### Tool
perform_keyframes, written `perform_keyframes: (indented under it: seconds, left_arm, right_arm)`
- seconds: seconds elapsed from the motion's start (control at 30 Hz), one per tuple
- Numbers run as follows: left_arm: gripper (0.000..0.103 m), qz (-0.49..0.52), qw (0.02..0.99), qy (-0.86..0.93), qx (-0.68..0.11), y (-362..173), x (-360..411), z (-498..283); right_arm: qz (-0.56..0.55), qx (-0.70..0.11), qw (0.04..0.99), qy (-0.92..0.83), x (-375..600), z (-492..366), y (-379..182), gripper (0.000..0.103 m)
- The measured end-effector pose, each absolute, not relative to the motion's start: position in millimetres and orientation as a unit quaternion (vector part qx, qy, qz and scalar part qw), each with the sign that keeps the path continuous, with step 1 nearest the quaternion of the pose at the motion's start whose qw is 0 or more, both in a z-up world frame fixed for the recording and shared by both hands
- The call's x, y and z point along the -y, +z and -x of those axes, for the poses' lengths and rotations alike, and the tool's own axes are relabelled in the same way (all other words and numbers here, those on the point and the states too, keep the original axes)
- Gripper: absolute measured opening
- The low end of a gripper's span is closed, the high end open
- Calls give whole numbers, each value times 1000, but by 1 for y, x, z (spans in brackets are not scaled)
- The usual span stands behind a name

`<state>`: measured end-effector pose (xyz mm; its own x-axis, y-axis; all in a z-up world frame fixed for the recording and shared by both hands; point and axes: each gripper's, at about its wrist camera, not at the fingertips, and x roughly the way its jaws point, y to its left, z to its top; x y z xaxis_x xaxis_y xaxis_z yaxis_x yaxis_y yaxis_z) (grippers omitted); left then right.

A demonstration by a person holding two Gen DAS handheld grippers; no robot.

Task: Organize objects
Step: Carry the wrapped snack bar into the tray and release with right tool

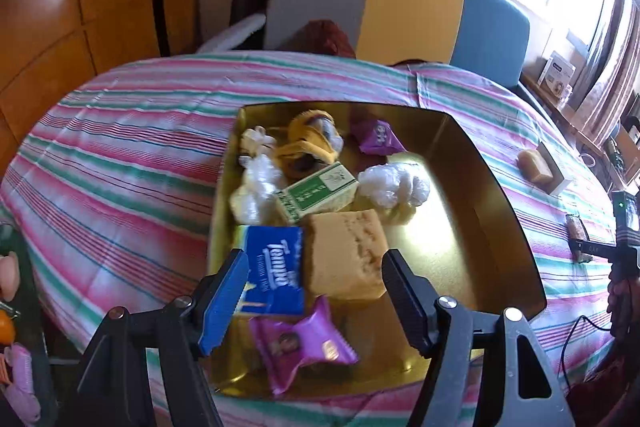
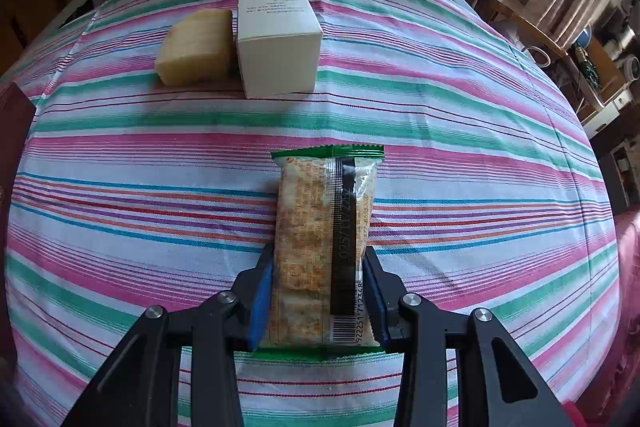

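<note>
From the left wrist cam, the left gripper [image 1: 314,291] hangs wide open with nothing in it over the near end of the gold tray [image 1: 496,187], which holds a blue Tempo tissue pack [image 1: 274,267], a tan sponge [image 1: 346,253], a green box [image 1: 318,191], a pink snack wrapper [image 1: 302,343] and what looks like a yellow plush [image 1: 312,143] at the far end. Over on the right wrist cam, the right gripper [image 2: 318,291] is clamped on a green-edged cracker packet [image 2: 324,247] lying on the striped tablecloth [image 2: 120,187], with a second sponge [image 2: 196,47] touching a white box [image 2: 278,51] further back.
</note>
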<state>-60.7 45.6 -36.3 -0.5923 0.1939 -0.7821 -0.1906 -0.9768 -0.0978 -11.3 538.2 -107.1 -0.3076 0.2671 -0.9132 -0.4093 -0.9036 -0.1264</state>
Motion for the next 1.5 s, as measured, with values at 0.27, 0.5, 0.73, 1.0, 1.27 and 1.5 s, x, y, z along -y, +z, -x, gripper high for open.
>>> perform_keyframes:
  seconds: [0.27,0.5,0.73,1.0,1.27,1.5]
  left_arm:
    - [69,447,112,886,52,-35,-11,50]
    - [69,439,137,885,73,-32,-8,44]
    - [69,438,142,883,93,-30,3,42]
    - [69,447,120,876,133,-38,34,47]
    - [69,453,117,872,145,-41,41,52]
    - [69,459,112,869,144,-45,42,53]
  right_arm:
    - [539,-96,215,809,-529,13,-83,39]
    - [493,-50,70,866,-408,53,-7,39]
    - [511,-10,-36,859,-271,111,-5,39]
    - [574,19,0,819,-234,170,-55,39]
    - [593,67,30,802,-230,196,-80,39]
    - [583,60,15,810,-231,206,-88,41]
